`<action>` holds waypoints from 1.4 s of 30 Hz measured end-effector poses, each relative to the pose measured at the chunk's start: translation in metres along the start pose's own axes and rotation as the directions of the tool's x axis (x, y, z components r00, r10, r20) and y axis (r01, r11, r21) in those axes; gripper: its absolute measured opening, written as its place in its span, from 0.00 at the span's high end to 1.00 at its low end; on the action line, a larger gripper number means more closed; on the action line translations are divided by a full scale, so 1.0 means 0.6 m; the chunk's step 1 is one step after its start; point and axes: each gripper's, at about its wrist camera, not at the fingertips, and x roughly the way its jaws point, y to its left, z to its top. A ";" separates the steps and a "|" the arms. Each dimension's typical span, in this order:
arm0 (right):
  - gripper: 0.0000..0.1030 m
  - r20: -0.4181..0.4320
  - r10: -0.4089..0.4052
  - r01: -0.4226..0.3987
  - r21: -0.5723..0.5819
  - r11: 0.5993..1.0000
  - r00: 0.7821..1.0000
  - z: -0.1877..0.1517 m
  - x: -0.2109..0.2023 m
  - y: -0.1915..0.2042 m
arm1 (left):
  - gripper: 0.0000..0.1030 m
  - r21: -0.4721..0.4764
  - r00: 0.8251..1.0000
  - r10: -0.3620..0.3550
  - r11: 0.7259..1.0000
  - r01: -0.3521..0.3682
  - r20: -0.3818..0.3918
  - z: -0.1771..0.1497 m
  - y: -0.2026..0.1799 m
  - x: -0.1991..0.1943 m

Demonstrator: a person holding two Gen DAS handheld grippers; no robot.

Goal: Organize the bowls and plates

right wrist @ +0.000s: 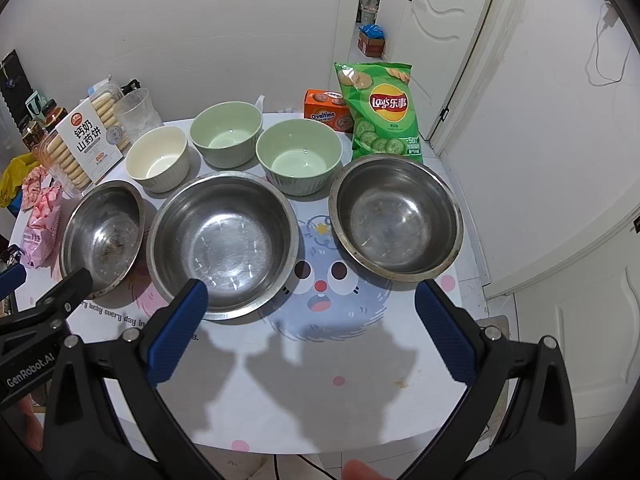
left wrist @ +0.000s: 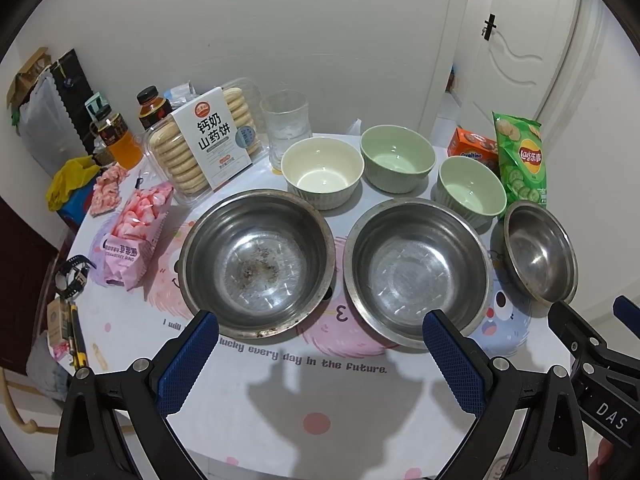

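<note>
Three steel bowls stand in a front row on the round table: a soiled one at left, a clean one in the middle, and a third at right. Behind them sit a cream ceramic bowl and two green ceramic bowls. All are empty and apart. My left gripper is open, hovering before the two left steel bowls. My right gripper is open, between the middle and right steel bowls.
Along the back stand a biscuit box, a glass, two bottles, an Ovaltine box and a Lay's bag. Pink snack bags lie at left. A white door is close on the right.
</note>
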 end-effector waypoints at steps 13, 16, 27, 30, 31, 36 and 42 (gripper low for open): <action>0.00 -0.011 -0.010 0.010 -0.011 1.000 1.000 0.002 -0.001 0.026 | 0.00 -0.016 1.000 -0.014 1.000 0.014 -0.015 0.002 0.025 0.002; 0.00 -0.017 -0.007 0.006 -0.016 1.000 1.000 0.005 0.001 0.033 | 0.00 -0.023 1.000 -0.016 1.000 0.016 -0.023 0.004 0.033 0.006; 0.00 -0.055 0.054 -0.058 -0.092 0.994 0.997 0.032 0.032 0.099 | 0.00 -0.119 0.997 0.015 0.993 -0.024 -0.075 0.014 0.114 0.049; 0.00 -0.062 0.075 -0.082 -0.126 0.989 0.995 0.046 0.046 0.126 | 0.00 -0.153 0.995 0.026 0.987 -0.040 -0.092 0.014 0.141 0.063; 0.00 -0.070 0.090 -0.099 -0.143 0.985 0.993 0.052 0.054 0.137 | 0.00 -0.158 0.995 0.024 0.987 -0.039 -0.098 0.014 0.151 0.069; 0.00 -0.124 0.171 -0.195 -0.213 0.958 0.977 0.079 0.085 0.192 | 0.00 -0.190 0.991 0.007 0.981 -0.033 -0.135 0.014 0.189 0.095; 0.00 -0.168 0.202 -0.250 -0.351 0.902 0.965 0.116 0.123 0.281 | 0.00 -0.259 0.983 -0.023 0.965 -0.026 -0.184 0.006 0.234 0.132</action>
